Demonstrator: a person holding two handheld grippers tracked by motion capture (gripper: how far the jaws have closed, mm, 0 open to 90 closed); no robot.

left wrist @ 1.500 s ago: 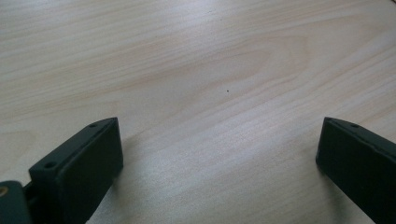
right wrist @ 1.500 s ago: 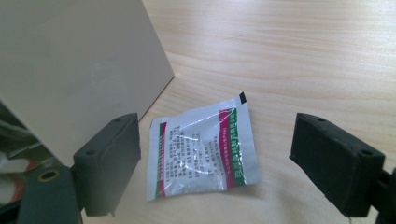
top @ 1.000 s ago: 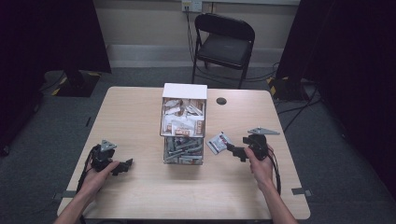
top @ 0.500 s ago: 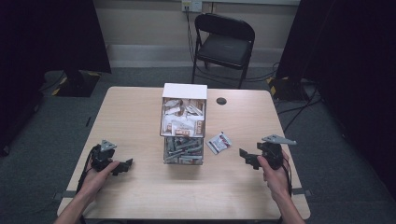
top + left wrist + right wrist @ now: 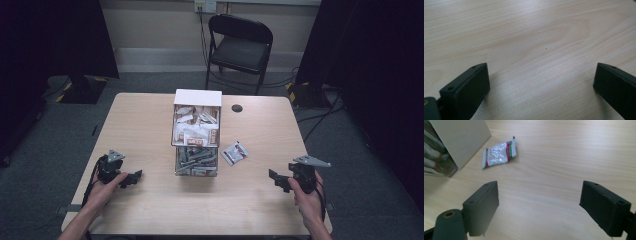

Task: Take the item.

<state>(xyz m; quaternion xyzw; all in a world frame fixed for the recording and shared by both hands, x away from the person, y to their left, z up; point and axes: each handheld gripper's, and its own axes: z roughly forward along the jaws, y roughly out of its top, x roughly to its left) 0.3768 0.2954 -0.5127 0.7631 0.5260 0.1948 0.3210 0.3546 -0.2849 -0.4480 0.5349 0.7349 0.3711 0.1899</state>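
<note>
The right gripper [image 5: 276,180] has moved back from the sachet [image 5: 234,152], jaws wide apart; the left gripper [image 5: 134,177] is also spread, empty.

High view looks forward and down over the worktop [image 5: 150,125]; both gripper views skim it closely; the sachet [image 5: 234,152] appears in high and right gripper views.

A black folding chair [image 5: 241,47] stands beyond the wooden table [image 5: 140,125].

Packet box [image 5: 196,131] stands at table [image 5: 140,125] centre; 1 sachet [image 5: 234,152] lies just right of it; folding chair [image 5: 241,47] stands behind the table.
</note>
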